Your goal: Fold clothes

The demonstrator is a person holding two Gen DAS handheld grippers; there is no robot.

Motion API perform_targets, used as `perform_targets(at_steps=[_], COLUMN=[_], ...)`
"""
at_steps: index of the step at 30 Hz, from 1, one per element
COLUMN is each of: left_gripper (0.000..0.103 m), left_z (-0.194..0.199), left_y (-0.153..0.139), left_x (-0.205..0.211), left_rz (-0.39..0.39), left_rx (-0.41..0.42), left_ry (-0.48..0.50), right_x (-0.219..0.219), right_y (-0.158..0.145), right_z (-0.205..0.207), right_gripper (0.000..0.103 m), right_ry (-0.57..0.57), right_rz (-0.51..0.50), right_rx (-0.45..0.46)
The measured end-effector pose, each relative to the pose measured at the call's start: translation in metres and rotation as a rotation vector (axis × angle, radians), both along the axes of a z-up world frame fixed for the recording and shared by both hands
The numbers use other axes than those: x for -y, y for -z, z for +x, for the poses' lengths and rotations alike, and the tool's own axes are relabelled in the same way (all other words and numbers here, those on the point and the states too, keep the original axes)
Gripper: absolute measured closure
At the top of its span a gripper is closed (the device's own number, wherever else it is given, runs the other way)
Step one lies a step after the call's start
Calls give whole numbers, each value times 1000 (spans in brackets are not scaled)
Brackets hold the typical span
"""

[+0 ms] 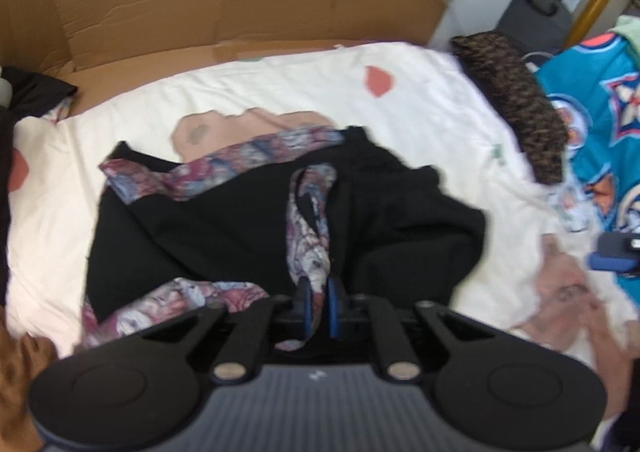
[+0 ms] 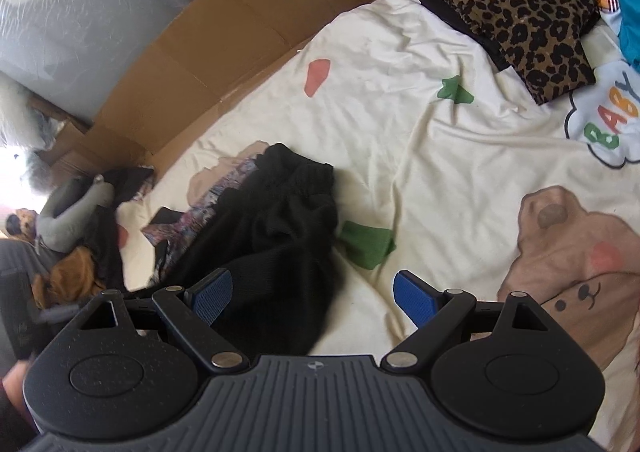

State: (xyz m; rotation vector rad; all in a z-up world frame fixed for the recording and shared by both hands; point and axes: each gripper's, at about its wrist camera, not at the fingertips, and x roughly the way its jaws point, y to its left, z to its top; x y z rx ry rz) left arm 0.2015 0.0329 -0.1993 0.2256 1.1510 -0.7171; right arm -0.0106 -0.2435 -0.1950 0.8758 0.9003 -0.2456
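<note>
A black garment (image 1: 248, 228) with floral trim (image 1: 224, 168) lies crumpled on a cream blanket (image 1: 280, 92), near its middle. The fabric is bunched and uneven, not flat. One band of trim runs across the far edge of the garment; another lies along the near left edge; a third strip loops up over the black cloth and comes down toward the camera. In the right wrist view the same garment (image 2: 280, 220) appears as a dark heap, its gathered edge at the far end and the patterned trim (image 2: 200, 212) showing on its left side.

Left gripper (image 1: 316, 296): closed on the looping strip of trim, which passes between the two blue pads and hangs out below them. The gripper sits low at the near edge of the garment, pointing across the bed.

Right gripper (image 2: 314, 298): jaws spread wide, blue pads (image 2: 414, 298) well apart and holding nothing. It sits over the near end of the black garment, whose edge lies between the pads, nearer the left one. Contact with the cloth cannot be told.

Surroundings: a folded leopard-print cloth (image 2: 508, 8) lies at the far right of the blanket, well apart from the garment. Flattened cardboard (image 1: 240, 0) stands along the far side of the bed. A teal patterned cloth (image 1: 592, 100) lies to the right.
</note>
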Motion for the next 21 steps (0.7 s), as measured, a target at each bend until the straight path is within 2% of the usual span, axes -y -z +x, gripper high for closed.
perform_targets(at_steps=[5, 14, 21], left_gripper=[95, 95, 96], left_z=[-30, -80, -109], left_y=[-19, -34, -40], left_x=[16, 49, 59], left_rz=[-12, -19, -33], left_rx=[-19, -37, -57], left_ry=[39, 100, 139], right_x=[-3, 4, -1], right_y=[-2, -2, 11], right_z=[2, 2, 12], right_gripper=[12, 14, 22], right_ry=[4, 47, 27], right_rz=[68, 225, 325], right_rx=[24, 58, 55])
